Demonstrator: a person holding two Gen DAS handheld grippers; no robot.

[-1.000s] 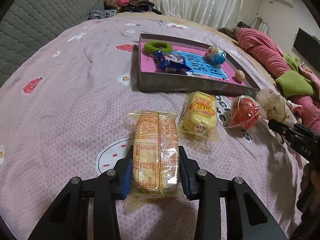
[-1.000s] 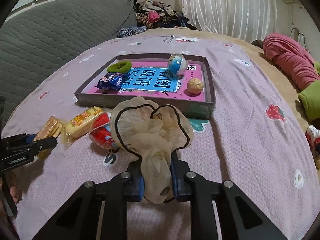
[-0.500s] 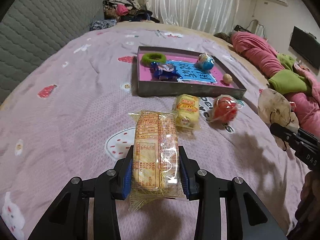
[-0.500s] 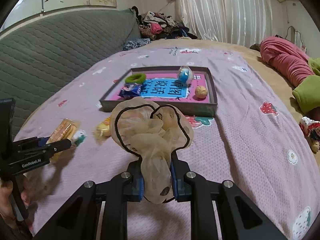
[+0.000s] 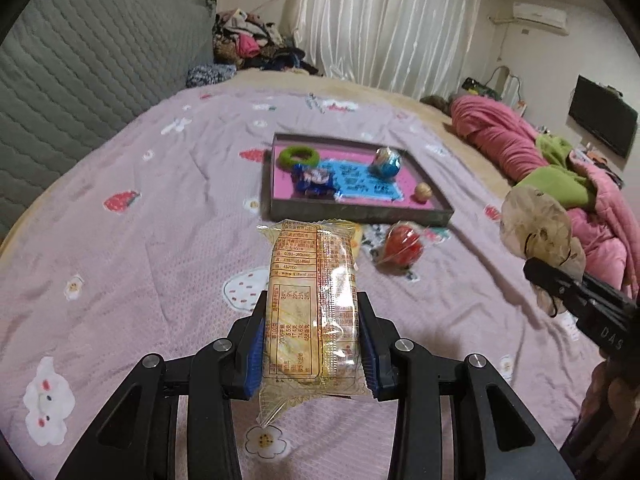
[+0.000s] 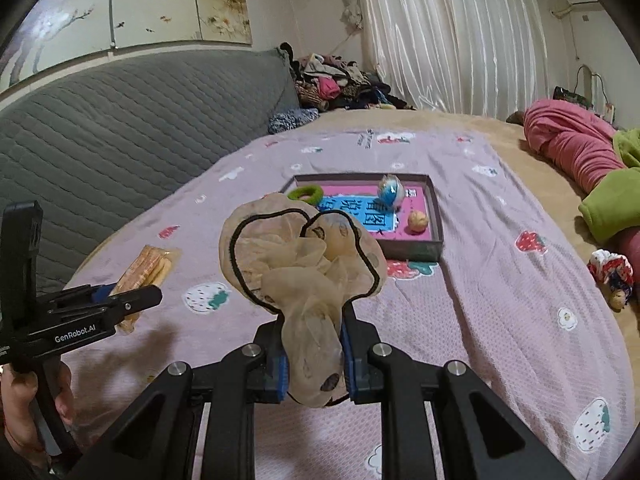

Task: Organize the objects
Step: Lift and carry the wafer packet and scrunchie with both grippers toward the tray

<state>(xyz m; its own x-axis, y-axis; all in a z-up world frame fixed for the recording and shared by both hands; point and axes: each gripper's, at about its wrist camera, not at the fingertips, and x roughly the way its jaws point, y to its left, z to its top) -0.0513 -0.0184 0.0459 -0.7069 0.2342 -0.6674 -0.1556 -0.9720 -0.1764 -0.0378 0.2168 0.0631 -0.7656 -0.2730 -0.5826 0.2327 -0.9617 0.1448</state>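
**Both tongs loaded, lifted above the bed**

The left gripper [image 5: 312,344] has its blue pads pressed on both sides of a biscuit pack [image 5: 310,300], so it is closed on the pack and carries it lengthwise, clear of the bedsheet [image 5: 140,248]. The right gripper [image 6: 312,354] is pinched nearly fully together on a beige sheer scrunchie [image 6: 300,264] w/ black trim; the fabric puffs up above the fingers and hides part of the tray behind it.

In the left wrist view the right gripper shows at the right edge, w/ the scrunchie above it. In the right wrist view the left gripper is at the left, held by a hand [image 6: 24,396], the pack sticking out in front.

Further out, a red wrapped snack [image 5: 402,248] lies on the sheet, near the front wall of the tray [image 5: 360,212]. Inside the tray: a green ring [image 5: 299,157], a blue snack packet [image 5: 314,180], a blue ball [image 5: 386,163], a walnut [image 5: 423,191] and a blue printed card [image 5: 366,184]. A pink blanket [image 5: 504,140] lies at the right side of the bed.
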